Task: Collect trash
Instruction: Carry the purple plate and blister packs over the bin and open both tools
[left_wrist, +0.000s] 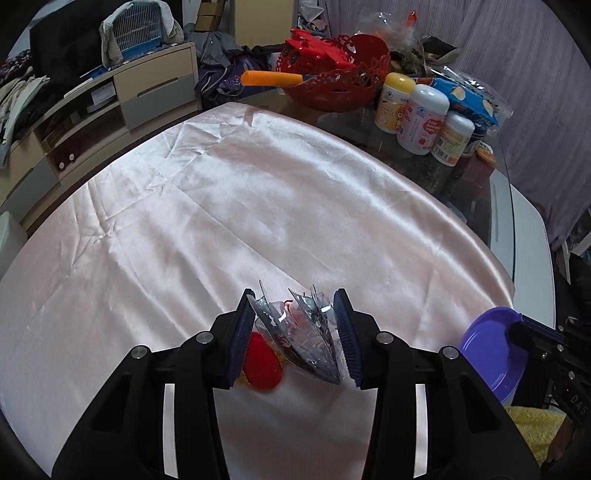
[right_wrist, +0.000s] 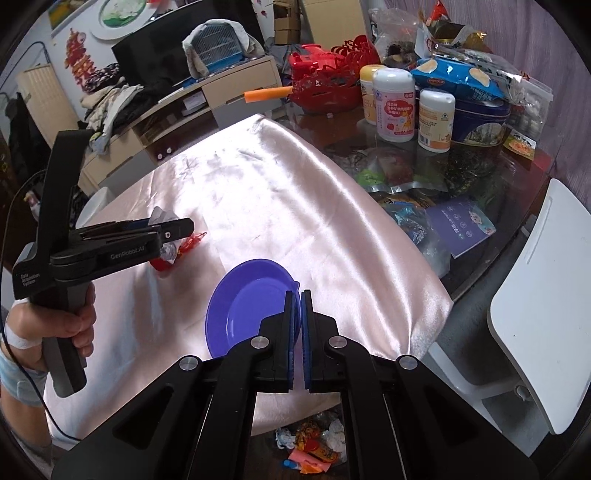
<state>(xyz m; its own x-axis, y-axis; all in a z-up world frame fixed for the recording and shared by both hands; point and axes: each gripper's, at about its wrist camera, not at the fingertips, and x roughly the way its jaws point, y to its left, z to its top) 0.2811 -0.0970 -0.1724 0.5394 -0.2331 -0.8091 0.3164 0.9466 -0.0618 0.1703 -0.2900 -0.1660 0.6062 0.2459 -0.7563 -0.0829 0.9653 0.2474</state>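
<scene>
Lived-in home, living or dining room. Glass-topped table (right_wrist: 480, 192) half covered by a pale satin cloth (left_wrist: 240, 206), far end crowded with snack packets (right_wrist: 458, 79), supplement jars (right_wrist: 393, 107) and a red basket (left_wrist: 332, 85). Low TV cabinet (left_wrist: 110, 99) along the wall carries a dark screen (right_wrist: 159, 55), a small birdcage (right_wrist: 218, 50) and heaped clothes (right_wrist: 107, 96). Purple curtain (left_wrist: 517, 74) behind.

1. A glass-topped table (right_wrist: 480, 206) carries a pale pink satin cloth (left_wrist: 229, 206).
2. Beyond the cloth stand a red basket (left_wrist: 332, 88), white bottles (right_wrist: 393, 107), a blue tin (right_wrist: 480, 122) and snack packets (right_wrist: 454, 79).
3. Crumpled wrappers (right_wrist: 314, 446) lie on the floor.
</scene>
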